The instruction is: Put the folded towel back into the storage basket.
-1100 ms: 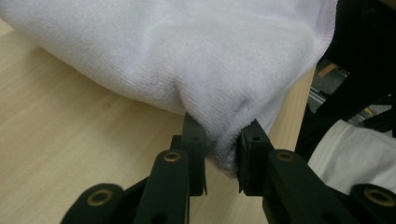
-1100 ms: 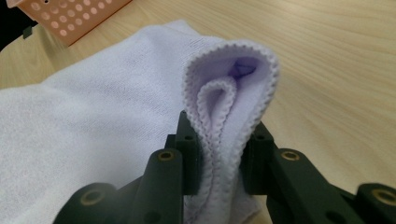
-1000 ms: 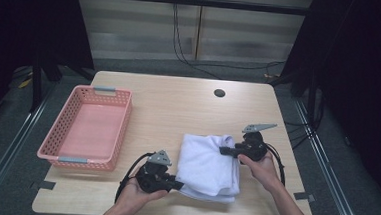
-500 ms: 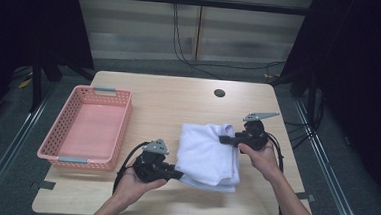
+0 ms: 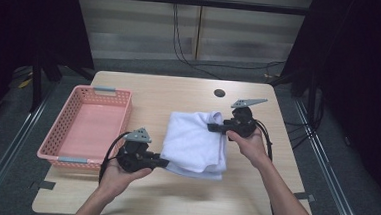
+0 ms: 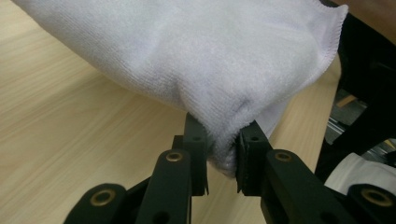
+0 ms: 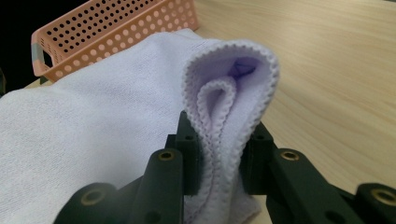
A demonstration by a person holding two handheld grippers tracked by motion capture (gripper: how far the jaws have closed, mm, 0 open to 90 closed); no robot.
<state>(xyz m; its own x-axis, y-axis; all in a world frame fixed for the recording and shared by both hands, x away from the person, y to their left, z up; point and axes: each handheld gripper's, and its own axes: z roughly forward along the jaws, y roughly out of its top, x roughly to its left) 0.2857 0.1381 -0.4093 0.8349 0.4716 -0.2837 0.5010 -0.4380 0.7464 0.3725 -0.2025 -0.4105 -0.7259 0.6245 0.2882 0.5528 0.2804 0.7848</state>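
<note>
Two grippers — left gripper (image 5: pixel 164 162), right gripper (image 5: pixel 212 127) — pinch towel (image 5: pixel 194 140) corners.

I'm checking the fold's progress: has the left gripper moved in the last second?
Yes. The left gripper, shut on the white towel, has shifted left toward the pink basket and slightly away from the table's near edge.

With the white towel (image 5: pixel 196 143) at the table's (image 5: pixel 179 94) middle, bare wood lies open from 10 to 2 o'clock, broken by a small dark round hole (image 5: pixel 219 93) at 1, while the pink basket (image 5: pixel 88 126) blocks the 9 o'clock side.
</note>
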